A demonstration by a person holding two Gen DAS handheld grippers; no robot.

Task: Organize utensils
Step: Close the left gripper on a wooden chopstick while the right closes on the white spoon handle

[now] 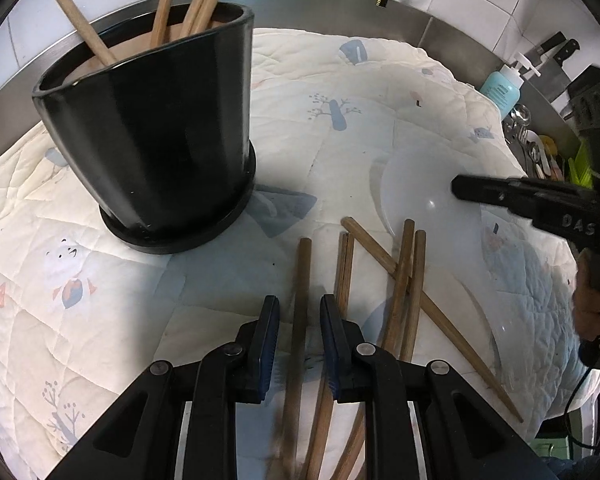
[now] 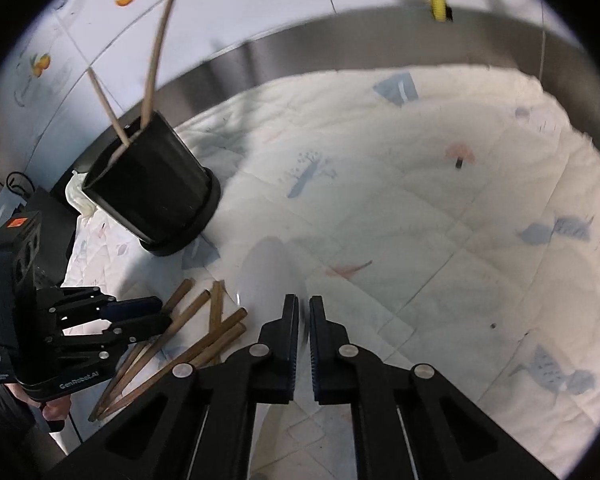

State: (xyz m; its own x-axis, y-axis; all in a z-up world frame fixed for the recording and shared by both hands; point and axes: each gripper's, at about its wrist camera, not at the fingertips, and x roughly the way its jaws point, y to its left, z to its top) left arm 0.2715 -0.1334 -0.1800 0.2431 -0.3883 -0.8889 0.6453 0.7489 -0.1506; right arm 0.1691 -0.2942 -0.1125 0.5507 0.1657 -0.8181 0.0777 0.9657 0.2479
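A black holder point(image 1: 152, 136) stands on the quilted cloth point(image 1: 332, 80) with several light wooden chopsticks point(image 1: 168, 4) in it. Several dark brown chopsticks point(image 1: 404, 276) lie loose, partly on a clear plastic plate point(image 1: 432, 196). My left gripper point(image 1: 299, 308) is open, its jaws on either side of one dark chopstick point(image 1: 301, 280). My right gripper point(image 2: 304, 308) has its jaws a narrow gap apart over the plate's rim point(image 2: 268, 264), with nothing visible between them. The holder point(image 2: 156, 188) and the loose chopsticks point(image 2: 204, 332) also show in the right wrist view.
A steel rim point(image 1: 340, 4) and a tiled wall run behind the cloth. A blue soap bottle point(image 1: 504, 88), knives point(image 1: 560, 48) and a rack of spoons point(image 1: 528, 136) stand at the far right.
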